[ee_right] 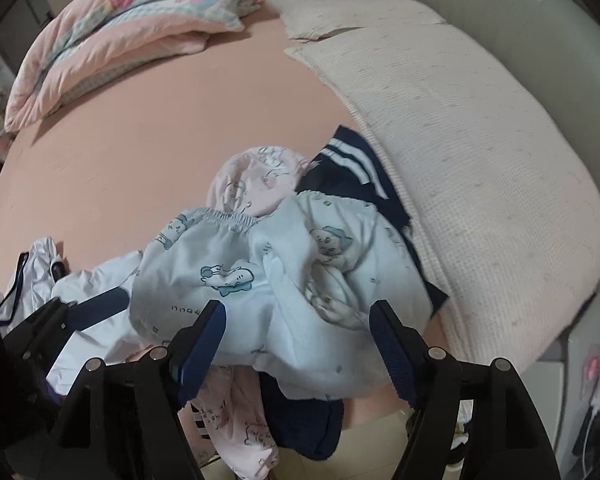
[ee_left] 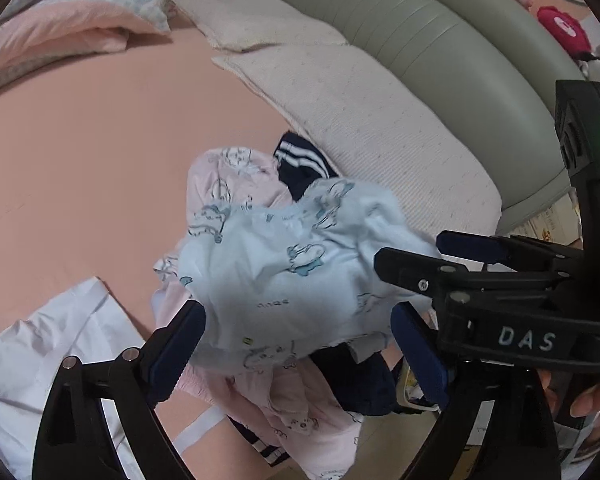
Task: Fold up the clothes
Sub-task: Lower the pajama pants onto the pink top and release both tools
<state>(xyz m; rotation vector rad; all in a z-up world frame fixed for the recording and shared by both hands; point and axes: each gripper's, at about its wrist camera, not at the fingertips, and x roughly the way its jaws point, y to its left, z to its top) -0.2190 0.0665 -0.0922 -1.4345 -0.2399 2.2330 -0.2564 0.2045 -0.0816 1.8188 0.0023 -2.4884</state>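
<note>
- Near the foot edge of the bed [ee_right: 148,128], a light blue printed garment [ee_right: 284,272] lies crumpled on top of a heap with a pink printed garment [ee_right: 256,176] and a navy striped garment [ee_right: 352,164]; a white garment [ee_right: 96,292] lies just beside, to the left.
- Risk: a grab at bunched cloth could catch the pink layer too and drag the heap over the bed's edge (some already hangs there).
- Risk: both grippers crowd the same garment and could collide.
- Left gripper [ee_left: 300,344] stands wide open, holding nothing, straddling the blue garment's near fold.
- Right gripper [ee_right: 300,344] is likewise wide open and empty, level, pointed across the bed; its fingers [ee_left: 416,270] reach in sideways in the left view.
</note>
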